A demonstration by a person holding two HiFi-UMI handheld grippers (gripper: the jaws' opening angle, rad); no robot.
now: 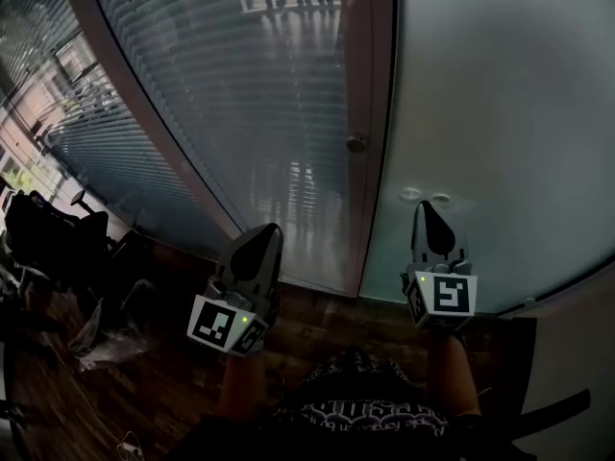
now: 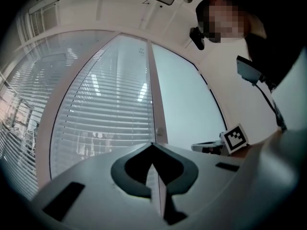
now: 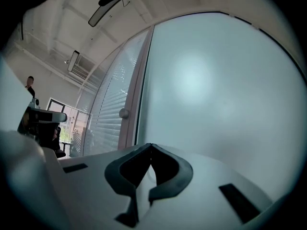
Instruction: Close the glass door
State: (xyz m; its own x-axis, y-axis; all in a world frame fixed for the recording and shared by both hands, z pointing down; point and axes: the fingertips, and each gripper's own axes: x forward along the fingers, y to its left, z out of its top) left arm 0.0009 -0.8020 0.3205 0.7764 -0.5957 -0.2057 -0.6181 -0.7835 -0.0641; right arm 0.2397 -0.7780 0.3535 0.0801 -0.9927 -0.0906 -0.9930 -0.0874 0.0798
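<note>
The glass door (image 1: 259,113) has slatted blinds behind its pane and a brown frame with a small round knob (image 1: 357,143) (image 2: 159,132) (image 3: 123,113). Its knob edge stands against a frosted panel (image 1: 500,113), with only a thin dark line between them. My left gripper (image 1: 272,229) (image 2: 152,144) is shut and empty, pointing at the lower door below the knob, short of the glass. My right gripper (image 1: 423,205) (image 3: 151,145) is shut with nothing in it and points at the frosted panel beside the door's edge. Neither gripper touches the knob.
Dark office chairs (image 1: 48,238) and a crumpled plastic bag (image 1: 106,339) sit on the wooden floor (image 1: 317,320) to the left. More blind-covered glass (image 1: 58,94) runs off to the left. Two small round fittings (image 1: 423,196) sit on the frosted panel.
</note>
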